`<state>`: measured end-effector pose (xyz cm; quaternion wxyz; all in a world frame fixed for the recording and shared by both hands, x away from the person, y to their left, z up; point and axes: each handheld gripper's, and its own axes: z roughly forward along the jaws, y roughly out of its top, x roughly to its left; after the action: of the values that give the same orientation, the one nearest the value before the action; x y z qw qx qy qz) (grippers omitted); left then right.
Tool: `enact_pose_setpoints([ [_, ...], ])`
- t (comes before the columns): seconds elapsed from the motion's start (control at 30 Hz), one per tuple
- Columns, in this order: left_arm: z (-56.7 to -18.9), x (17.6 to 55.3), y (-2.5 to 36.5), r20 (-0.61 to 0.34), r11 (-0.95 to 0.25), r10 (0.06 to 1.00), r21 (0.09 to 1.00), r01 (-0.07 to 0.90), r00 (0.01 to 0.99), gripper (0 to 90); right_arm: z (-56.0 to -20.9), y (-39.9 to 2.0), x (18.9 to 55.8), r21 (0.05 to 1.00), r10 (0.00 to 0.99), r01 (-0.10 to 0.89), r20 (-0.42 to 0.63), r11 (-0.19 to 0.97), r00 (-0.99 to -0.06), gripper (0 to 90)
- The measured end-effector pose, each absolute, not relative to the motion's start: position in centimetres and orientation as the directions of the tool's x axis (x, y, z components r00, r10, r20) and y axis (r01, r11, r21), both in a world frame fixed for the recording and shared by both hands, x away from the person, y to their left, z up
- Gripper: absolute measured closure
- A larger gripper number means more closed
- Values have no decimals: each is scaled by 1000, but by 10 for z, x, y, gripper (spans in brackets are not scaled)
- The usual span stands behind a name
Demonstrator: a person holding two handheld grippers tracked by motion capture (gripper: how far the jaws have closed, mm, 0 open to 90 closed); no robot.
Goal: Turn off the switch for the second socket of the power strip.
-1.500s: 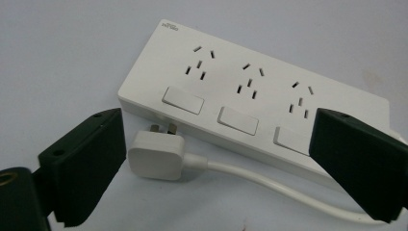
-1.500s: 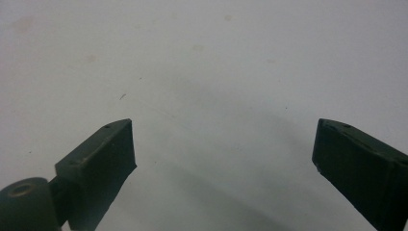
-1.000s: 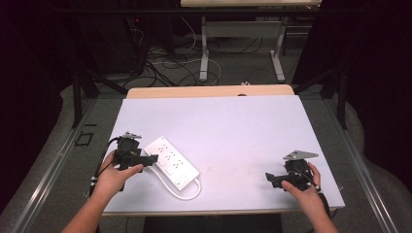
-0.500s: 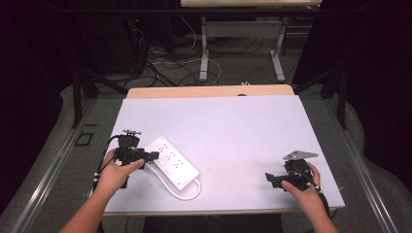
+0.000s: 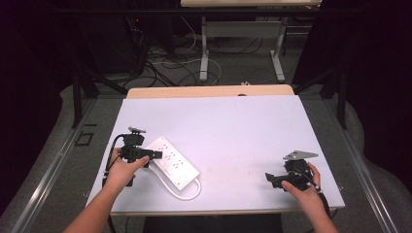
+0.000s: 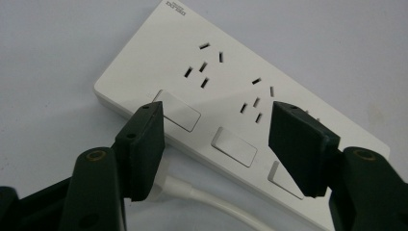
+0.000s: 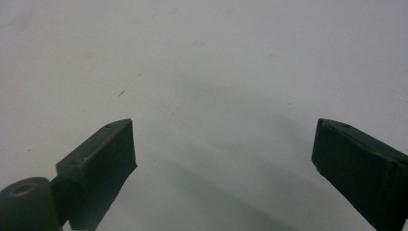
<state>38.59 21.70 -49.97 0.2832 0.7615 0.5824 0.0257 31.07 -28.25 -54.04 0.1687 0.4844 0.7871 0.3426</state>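
While our left gripper (image 5: 156, 155) hangs over the end of the flat white plastic power strip (image 5: 171, 162) that lies toward the left edge of the pale grey tabletop (image 5: 228, 131), its jaws have just been closing and now stand partly open, with the strip's rocker switches and socket holes showing between them in the left gripper view; the pads do not press on the strip (image 6: 231, 96), so nothing is held. We see the strip lying slantwise near the tabletop's front left corner, its white cable (image 5: 192, 194) curling in a loop from the end nearer the front edge. Our right gripper (image 5: 270, 178) rests near the front right corner, well apart from the strip, and in the right gripper view its jaws stand wide over bare tabletop (image 7: 202, 72) with nothing between them.
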Motion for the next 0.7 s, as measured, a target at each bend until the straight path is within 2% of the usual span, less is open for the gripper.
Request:
enact_pose_setpoints([
  [0.27,-503,389,214,-306,-144,906,431,891,294,557,-541,-283,311,702,877,648,69,296,-475,78],
  [0.7,-508,392,211,-298,-149,911,411,899,287,738,-541,-283,311,701,876,649,73,295,-477,82],
])
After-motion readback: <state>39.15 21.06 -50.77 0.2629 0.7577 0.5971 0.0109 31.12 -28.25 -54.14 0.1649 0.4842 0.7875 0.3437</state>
